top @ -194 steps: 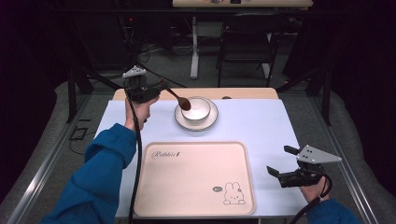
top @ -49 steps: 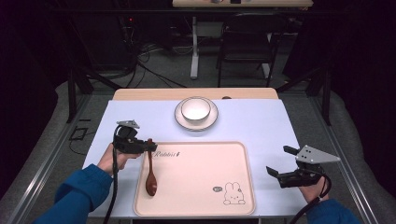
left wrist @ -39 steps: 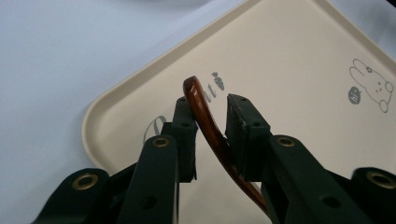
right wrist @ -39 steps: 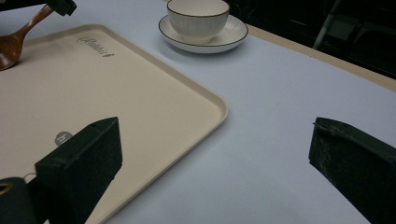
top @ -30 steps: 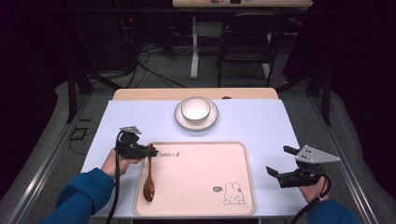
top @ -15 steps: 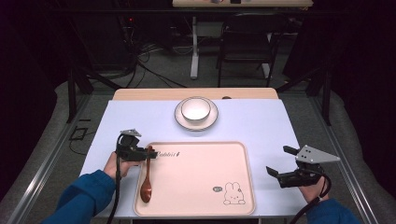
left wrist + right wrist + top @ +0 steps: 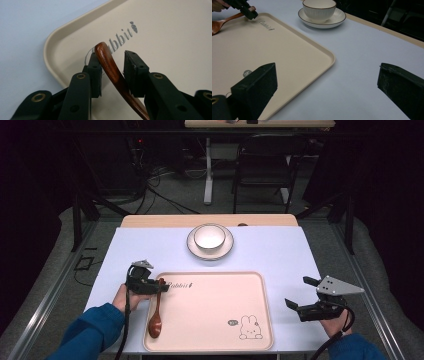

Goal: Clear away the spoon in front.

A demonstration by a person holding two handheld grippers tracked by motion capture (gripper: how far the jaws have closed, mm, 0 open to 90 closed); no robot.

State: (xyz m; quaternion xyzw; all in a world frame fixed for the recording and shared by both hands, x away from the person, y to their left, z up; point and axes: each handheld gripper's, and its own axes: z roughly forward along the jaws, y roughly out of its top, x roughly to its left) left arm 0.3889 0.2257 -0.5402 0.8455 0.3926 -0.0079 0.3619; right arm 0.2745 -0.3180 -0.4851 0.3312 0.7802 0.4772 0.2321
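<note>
Wooden spoon (image 7: 155, 317) lies along the left edge of the beige tray (image 7: 215, 340); the left gripper (image 7: 159, 286) straddles its handle end, jaws just easing apart, one pad touching; the right gripper (image 7: 300, 296) gapes wide, empty, right of the tray.

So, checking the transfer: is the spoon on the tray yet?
Yes. The spoon lies on the tray, its handle between the left gripper pads.
</note>
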